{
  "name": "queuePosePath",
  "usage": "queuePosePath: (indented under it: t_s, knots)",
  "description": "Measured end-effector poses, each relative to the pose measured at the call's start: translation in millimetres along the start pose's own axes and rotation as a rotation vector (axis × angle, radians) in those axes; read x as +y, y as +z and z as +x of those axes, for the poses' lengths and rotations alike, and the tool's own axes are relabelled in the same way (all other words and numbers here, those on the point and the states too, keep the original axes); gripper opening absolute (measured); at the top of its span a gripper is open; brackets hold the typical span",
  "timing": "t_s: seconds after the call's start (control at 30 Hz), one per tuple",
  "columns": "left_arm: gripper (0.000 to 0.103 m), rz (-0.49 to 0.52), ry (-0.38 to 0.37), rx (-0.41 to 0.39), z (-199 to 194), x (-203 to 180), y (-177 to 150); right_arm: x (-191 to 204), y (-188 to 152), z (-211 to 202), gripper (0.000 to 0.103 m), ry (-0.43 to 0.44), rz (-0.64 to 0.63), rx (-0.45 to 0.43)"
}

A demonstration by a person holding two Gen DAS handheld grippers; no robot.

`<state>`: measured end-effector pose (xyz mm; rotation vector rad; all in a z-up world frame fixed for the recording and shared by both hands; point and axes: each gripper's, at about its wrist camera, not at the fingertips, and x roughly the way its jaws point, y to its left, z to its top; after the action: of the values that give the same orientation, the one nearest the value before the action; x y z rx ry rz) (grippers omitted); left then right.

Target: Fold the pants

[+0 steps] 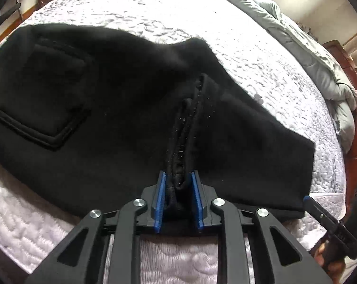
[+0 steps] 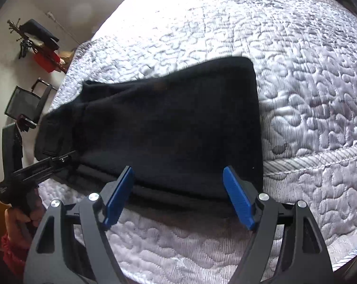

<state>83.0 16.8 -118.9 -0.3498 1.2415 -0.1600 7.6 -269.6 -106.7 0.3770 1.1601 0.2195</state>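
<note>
Gripping a bunched ridge of black fabric, the left gripper [image 1: 178,196] had its blue pads [image 1: 159,203] pressed in on the pants [image 1: 112,118], which spread out ahead of it across the white quilted bedspread [image 1: 154,9]. A back pocket [image 1: 43,108] sat ahead and to its left. Over on the other side, the right gripper [image 2: 178,196] hovered with fingers wide apart and nothing between them, the leg end of the pants lying flat just beyond its tips. By the look of it the legs were already laid one over the other, so the lengthwise fold seemed done. Folding the length over looked like what remained, the waist end still rumpled.
</note>
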Motion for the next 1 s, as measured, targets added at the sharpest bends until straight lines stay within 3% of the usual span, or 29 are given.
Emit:
queuePosePath:
  t_s: [0.13,0.17,0.23,0.33,0.43,0.53,0.6,0.67,0.73,0.77,0.83,0.93,1.0]
  knots:
    - [0.026,0.014,-0.044,-0.071,-32,-14,8,-8,27,-27,0.076,0.009,0.003,-0.061]
    - [0.029,0.044,-0.063,-0.082,-38,-24,11,-8,33,-29,0.076,0.004,-0.001,-0.061]
    - [0.047,0.081,-0.101,-0.084,-39,-42,15,-9,53,-30,0.076,0.000,-0.010,-0.051]
    - [0.047,0.145,-0.115,-0.039,-17,-64,26,-18,77,-14,0.076,0.054,0.046,-0.013]
    - [0.045,0.149,-0.063,0.044,19,-63,26,-36,89,14,0.076,0.032,0.119,0.039]
    - [0.038,0.134,-0.048,0.067,40,-53,23,-55,89,40,0.078,-0.091,0.147,0.092]
    - [0.038,0.130,-0.067,0.076,35,-48,20,-69,81,50,0.078,-0.047,0.187,0.096]
    - [0.039,0.136,-0.062,0.072,25,-51,20,-70,76,37,0.069,-0.009,0.188,0.042]
    - [0.049,0.149,-0.028,0.035,14,-52,20,-66,70,20,0.067,-0.038,0.180,0.011]
    - [0.050,0.167,-0.037,0.014,6,-53,15,-59,65,7,0.069,-0.074,0.149,-0.006]
    - [0.052,0.189,-0.048,0.000,-3,-56,7,-44,56,-11,0.069,-0.069,0.099,-0.036]
    - [0.053,0.194,-0.075,0.006,-5,-58,-7,-22,41,-20,0.069,0.037,0.043,-0.016]
    - [0.053,0.212,-0.040,0.016,2,-58,-14,-11,32,-10,0.069,0.016,0.017,0.059]
